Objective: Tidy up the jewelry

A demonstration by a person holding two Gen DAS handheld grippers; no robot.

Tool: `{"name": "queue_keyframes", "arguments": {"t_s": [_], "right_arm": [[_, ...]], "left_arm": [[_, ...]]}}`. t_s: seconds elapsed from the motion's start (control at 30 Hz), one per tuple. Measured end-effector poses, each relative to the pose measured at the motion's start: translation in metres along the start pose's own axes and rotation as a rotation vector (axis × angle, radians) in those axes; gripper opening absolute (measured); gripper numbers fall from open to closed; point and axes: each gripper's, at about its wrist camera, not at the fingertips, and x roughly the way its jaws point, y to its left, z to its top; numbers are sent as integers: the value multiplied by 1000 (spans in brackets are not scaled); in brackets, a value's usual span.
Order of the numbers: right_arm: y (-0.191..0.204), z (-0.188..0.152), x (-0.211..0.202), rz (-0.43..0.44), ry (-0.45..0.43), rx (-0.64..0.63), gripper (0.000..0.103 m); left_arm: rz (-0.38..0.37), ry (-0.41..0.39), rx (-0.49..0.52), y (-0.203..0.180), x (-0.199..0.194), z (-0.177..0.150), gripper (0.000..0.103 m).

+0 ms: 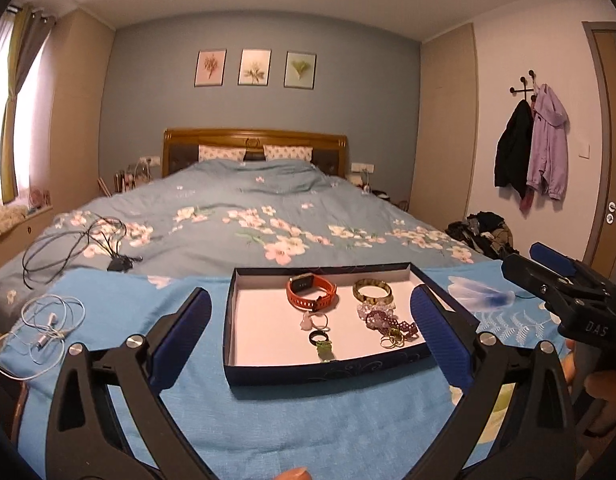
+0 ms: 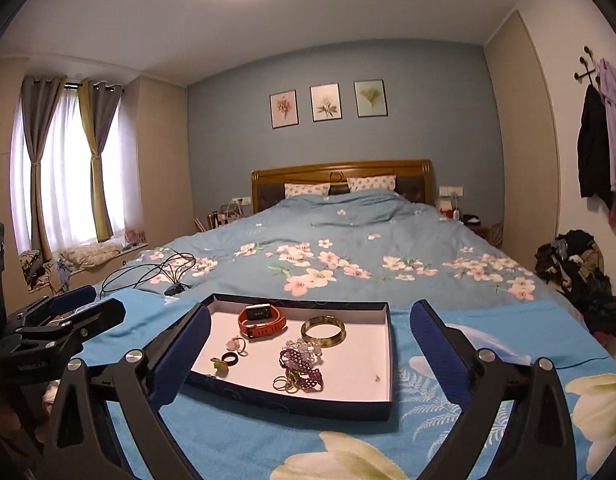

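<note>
Left wrist view: the left gripper (image 1: pixel 311 326) has its fingers spread wide with nothing between the pads, above the bed (image 1: pixel 268 208). The jewelry tray (image 1: pixel 327 366) lies ahead on the blue cloth (image 1: pixel 268 420), holding an orange watch (image 1: pixel 311 290), a bangle (image 1: pixel 372 291) and beaded bracelets (image 1: pixel 387 318).

Right wrist view: the right gripper (image 2: pixel 309 336) is likewise spread and empty; the tray (image 2: pixel 292 398) sits between its fingers.

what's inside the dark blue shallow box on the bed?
Dark blue shallow box holds an orange smartwatch, a yellow-brown bangle, purple bead bracelets, a black ring and thin gold rings. Whatever lies under the bead pile is hidden.
</note>
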Motion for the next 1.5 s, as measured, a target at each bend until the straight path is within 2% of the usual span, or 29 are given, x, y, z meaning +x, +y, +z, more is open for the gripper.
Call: {"name": "queue_keyframes", "arguments": {"t_s": [0.4, 0.9, 1.5], "right_arm": [[10, -4, -19, 8, -24, -18, 96], [12, -4, -27, 7, -52, -9, 96], [10, -3, -31, -3, -65, -5, 96]], "left_arm": [[78, -88, 45, -10, -37, 5, 98], [118, -156, 65, -15, -57, 7, 98], [143, -168, 68, -17, -55, 6, 98]]}}
